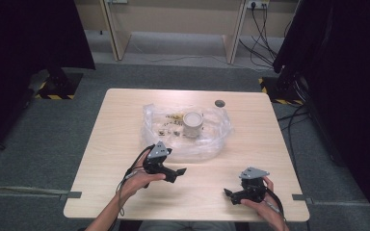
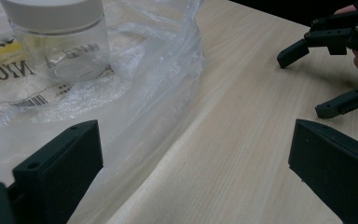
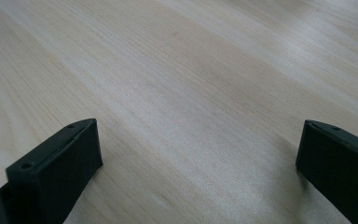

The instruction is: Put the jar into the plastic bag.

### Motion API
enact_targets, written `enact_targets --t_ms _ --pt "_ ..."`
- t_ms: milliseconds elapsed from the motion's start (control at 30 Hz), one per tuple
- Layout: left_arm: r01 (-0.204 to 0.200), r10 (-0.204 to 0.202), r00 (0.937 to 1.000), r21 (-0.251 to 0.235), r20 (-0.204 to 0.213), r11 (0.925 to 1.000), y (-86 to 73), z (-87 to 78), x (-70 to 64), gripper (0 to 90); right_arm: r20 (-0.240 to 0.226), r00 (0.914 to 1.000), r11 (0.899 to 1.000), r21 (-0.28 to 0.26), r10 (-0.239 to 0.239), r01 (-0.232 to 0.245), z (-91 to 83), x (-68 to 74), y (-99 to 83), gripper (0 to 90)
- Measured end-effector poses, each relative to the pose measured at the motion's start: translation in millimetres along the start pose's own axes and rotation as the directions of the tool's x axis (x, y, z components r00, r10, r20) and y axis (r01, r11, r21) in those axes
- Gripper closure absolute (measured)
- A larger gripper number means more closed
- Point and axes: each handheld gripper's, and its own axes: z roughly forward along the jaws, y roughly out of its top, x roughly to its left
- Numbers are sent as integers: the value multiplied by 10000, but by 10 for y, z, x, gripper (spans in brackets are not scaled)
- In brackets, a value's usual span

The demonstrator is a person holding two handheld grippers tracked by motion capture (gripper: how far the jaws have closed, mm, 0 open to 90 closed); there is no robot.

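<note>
Where the left forearm comes in from the bottom edge, cut off below the elbow, holds the left tongs [image 1: 179, 172] low over the table [image 1: 125, 187], jaws spread wide with nothing between them. Points toward the near edge of a crumpled clear plastic bag [image 1: 207, 144], one jaw over its film in the left gripper view. Inside the bag, printed packaging [image 2: 9, 74], lettering cropped and only partly legible, plus a barcode blurred through the plastic. Beside that, a clear jar [image 1: 192, 124] with a white lid, upright on the bag, top cut off in the left gripper view. Farther right, the right tongs [image 1: 229, 193], jaws likewise gaping and empty over bare wood, hand partly hidden behind.
</note>
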Motion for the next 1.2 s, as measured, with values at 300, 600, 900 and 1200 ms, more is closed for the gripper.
enact_targets --t_ms 300,600,900,1200 --pt "42 -43 10000 185 55 9998 -139 -48 -45 24 0 10000 10000 -4 -4 4 0 0 0 2" --pt "68 -66 10000 342 -48 9994 -265 -86 -56 24 4 10000 10000 -3 -10 10 0 -1 0 3" --pt "132 -128 9999 524 -93 9985 -404 -125 -95 24 15 10000 10000 -6 10 -10 1 1 0 3" --pt "167 -153 9996 617 -224 9980 -500 -190 -119 24 33 10000 10000 -10 43 -43 2 5 2 2"
